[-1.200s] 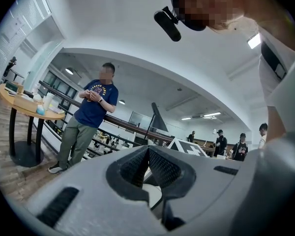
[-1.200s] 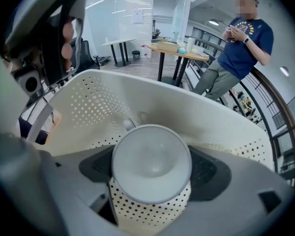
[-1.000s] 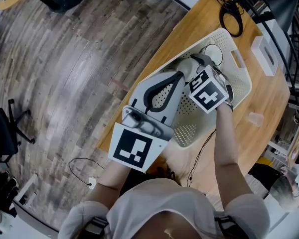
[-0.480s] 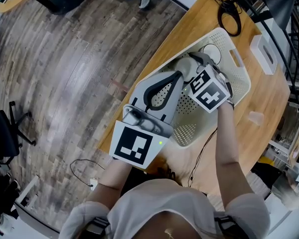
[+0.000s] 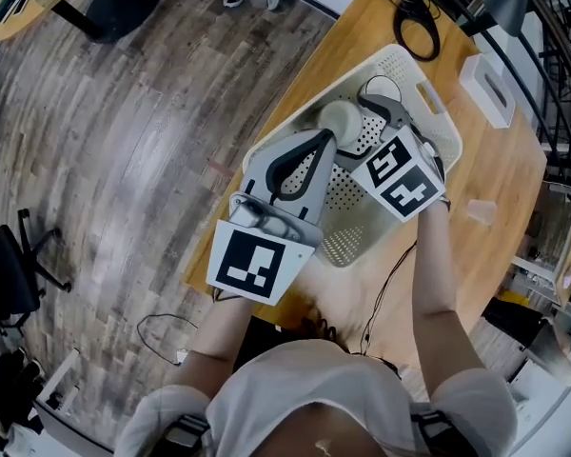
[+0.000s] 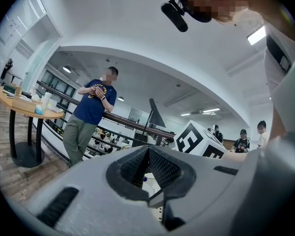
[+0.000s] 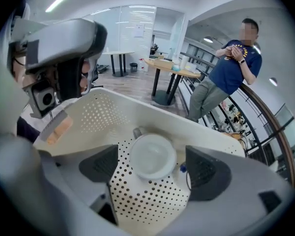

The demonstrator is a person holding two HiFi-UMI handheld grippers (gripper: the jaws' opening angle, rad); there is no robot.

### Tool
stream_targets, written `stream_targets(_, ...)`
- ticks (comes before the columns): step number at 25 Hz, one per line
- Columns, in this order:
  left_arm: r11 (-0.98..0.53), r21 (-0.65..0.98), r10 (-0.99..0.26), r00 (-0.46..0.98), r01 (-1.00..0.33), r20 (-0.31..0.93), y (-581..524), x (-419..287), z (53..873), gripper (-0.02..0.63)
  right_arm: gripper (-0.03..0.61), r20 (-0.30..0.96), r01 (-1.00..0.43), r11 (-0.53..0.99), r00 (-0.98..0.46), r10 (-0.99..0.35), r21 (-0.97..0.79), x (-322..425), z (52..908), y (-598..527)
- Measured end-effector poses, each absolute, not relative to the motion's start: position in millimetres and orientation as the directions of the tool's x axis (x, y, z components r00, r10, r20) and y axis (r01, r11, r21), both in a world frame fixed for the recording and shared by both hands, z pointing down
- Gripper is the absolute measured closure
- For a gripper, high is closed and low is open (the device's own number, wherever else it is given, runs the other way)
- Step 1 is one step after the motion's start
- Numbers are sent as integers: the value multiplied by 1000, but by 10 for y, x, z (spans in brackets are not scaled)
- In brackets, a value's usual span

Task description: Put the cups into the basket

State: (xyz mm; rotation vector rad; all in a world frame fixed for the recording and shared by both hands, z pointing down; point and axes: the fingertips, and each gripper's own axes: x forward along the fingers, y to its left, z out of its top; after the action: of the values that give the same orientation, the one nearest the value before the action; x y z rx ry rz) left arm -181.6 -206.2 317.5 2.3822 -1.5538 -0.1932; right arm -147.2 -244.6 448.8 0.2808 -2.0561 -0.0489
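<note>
The cup (image 7: 151, 154) stands upright on the perforated floor of the basket (image 7: 101, 113), its handle pointing to about 11 o'clock in the right gripper view. My right gripper (image 7: 153, 167) is released: its pads stand wide on either side of the cup and touch neither wall of it. My left gripper (image 5: 325, 141) is clenched on nothing, and in the head view its closed tip hangs just beside the cup.

I judge the risk to lie in the way out. If I draw the right gripper back at a slant, one pad could catch the cup's rim and tip it over. A careless swing of the left tip could do the same, since it sits so close. The basket itself looks light, so a knock on its wall might slide it along the counter (image 5: 495, 179).

What looks like a small clear cup (image 5: 480, 210) lies on the counter at about 4 o'clock from the basket, well apart from it — I could overlook it.

As for writing, I can read none. The cubes on both grippers carry only black-and-white square patterns, and I see no brand on the cup or basket.
</note>
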Motion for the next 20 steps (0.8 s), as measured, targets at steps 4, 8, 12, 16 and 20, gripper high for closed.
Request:
stream_targets(4, -376, 318, -910, 411, -871, 51, -2045, -1741, 3173, 607, 161, 847, -196, 960, -459, -268, 198, -1352, 4389, -2414)
stream_targets(8, -374, 314, -910, 411, -873, 60, -2029, -1656, 3180, 607, 181, 797, -254, 936, -498, -342, 242, -1271, 4275, -2389)
stream_targets(12, -384, 266, -907, 415, -884, 72, -2000, -1625, 3254, 607, 568, 693, -381, 889, -569, -443, 254, -1257, 4100, -2377)
stream_targets(16, -369, 270, -908, 407, -889, 98, -1977, -1588, 3323, 607, 568, 640, -461, 862, -602, -478, 210, -1225, 3993, -2298)
stream_targets(20, -380, 268, -903, 418, -885, 99, -1941, -1491, 3323, 607, 569, 561, -591, 792, -607, -562, 153, -1074, 3827, -2280)
